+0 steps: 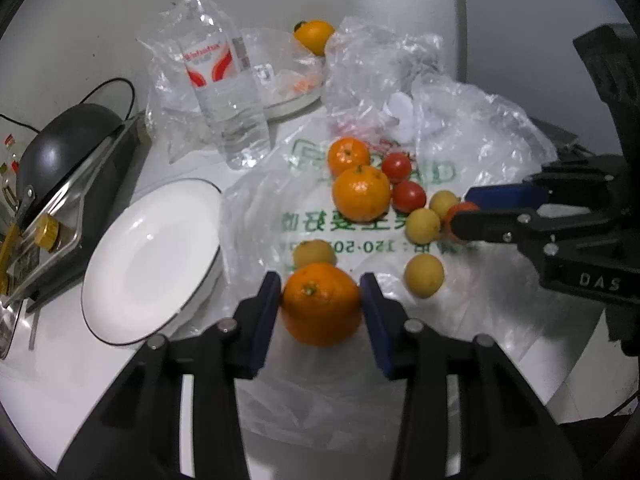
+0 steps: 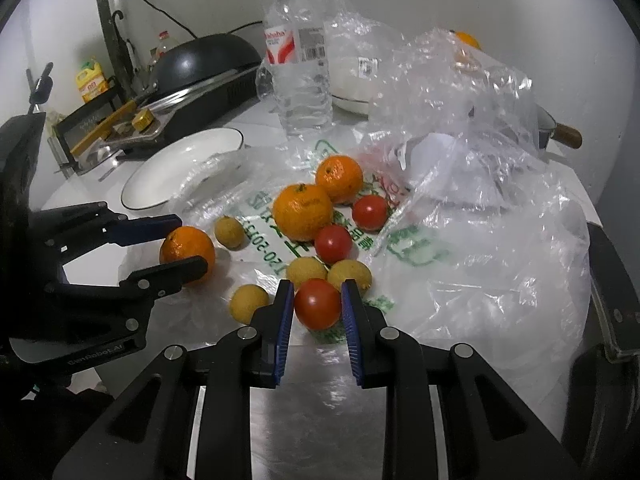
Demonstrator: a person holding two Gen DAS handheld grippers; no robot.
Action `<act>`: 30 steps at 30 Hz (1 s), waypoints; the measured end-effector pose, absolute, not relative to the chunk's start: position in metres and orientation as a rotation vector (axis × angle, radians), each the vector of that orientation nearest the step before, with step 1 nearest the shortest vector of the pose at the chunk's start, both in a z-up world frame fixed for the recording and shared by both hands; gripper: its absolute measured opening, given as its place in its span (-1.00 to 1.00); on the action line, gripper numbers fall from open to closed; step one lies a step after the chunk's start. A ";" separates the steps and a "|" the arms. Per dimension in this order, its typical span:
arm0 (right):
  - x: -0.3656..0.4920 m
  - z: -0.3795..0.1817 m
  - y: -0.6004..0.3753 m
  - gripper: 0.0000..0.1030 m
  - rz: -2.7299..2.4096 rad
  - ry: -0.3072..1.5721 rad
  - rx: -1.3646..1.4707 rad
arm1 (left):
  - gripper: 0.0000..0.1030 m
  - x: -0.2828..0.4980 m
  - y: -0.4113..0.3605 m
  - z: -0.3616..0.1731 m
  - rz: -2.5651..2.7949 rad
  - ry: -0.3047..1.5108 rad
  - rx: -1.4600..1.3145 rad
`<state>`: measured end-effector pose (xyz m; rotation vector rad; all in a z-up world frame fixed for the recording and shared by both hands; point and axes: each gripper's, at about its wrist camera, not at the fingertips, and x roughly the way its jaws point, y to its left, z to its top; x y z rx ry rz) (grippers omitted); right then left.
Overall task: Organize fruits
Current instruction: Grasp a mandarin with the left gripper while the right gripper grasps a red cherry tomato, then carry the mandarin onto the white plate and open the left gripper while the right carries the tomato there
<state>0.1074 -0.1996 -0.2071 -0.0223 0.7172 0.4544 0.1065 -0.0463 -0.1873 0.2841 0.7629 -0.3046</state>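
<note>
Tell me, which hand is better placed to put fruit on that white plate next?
Left. Its fingers already flank an orange lying right beside the white plate. The right gripper brackets a tomato farther from the plate, across the plastic bag.

Both grippers low over the surface, each closed on a fruit.

Left gripper (image 1: 321, 300): blue pads (image 1: 267, 300) pressed flat on both flanks of an orange (image 1: 321, 304), fingers level. Right gripper (image 2: 317, 306): narrower gap, pads (image 2: 285, 312) touching a tomato (image 2: 317, 304) on both sides, reaching in from the left gripper's right.
</note>
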 end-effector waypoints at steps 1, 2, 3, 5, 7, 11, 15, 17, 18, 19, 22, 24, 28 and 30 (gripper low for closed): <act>0.106 -0.205 -0.199 -0.49 0.456 0.712 -0.023 | -0.19 0.105 -0.045 -0.184 -0.309 0.752 0.280; 0.105 -0.203 -0.197 -0.49 0.456 0.707 -0.024 | -0.19 0.104 -0.044 -0.181 -0.311 0.744 0.275; 0.104 -0.202 -0.196 -0.49 0.457 0.703 -0.022 | -0.19 0.103 -0.042 -0.178 -0.316 0.737 0.267; 0.103 -0.197 -0.191 -0.49 0.460 0.692 -0.025 | -0.19 0.101 -0.039 -0.169 -0.327 0.714 0.255; 0.102 -0.191 -0.186 -0.49 0.463 0.680 -0.030 | -0.19 0.098 -0.036 -0.161 -0.337 0.685 0.247; 0.099 -0.179 -0.174 -0.49 0.470 0.651 -0.040 | -0.19 0.096 -0.026 -0.147 -0.339 0.642 0.227; 0.102 -0.170 -0.161 -0.49 0.487 0.635 -0.038 | -0.19 0.093 -0.008 -0.138 -0.322 0.610 0.207; 0.104 -0.166 -0.152 -0.49 0.502 0.630 -0.033 | -0.19 0.093 0.003 -0.135 -0.310 0.598 0.196; 0.106 -0.164 -0.147 -0.49 0.513 0.628 -0.028 | -0.19 0.093 0.008 -0.134 -0.304 0.592 0.193; 0.107 -0.163 -0.144 -0.49 0.519 0.628 -0.026 | -0.19 0.092 0.012 -0.133 -0.299 0.586 0.191; 0.112 -0.158 -0.129 -0.49 0.530 0.620 -0.034 | -0.19 0.093 0.029 -0.132 -0.277 0.571 0.184; 0.115 -0.155 -0.120 -0.49 0.539 0.619 -0.037 | -0.19 0.093 0.040 -0.133 -0.263 0.564 0.176; 0.125 -0.152 -0.097 -0.49 0.555 0.622 -0.058 | -0.19 0.097 0.061 -0.135 -0.246 0.555 0.162; 0.129 -0.149 -0.086 -0.49 0.562 0.621 -0.069 | -0.19 0.099 0.069 -0.137 -0.234 0.551 0.159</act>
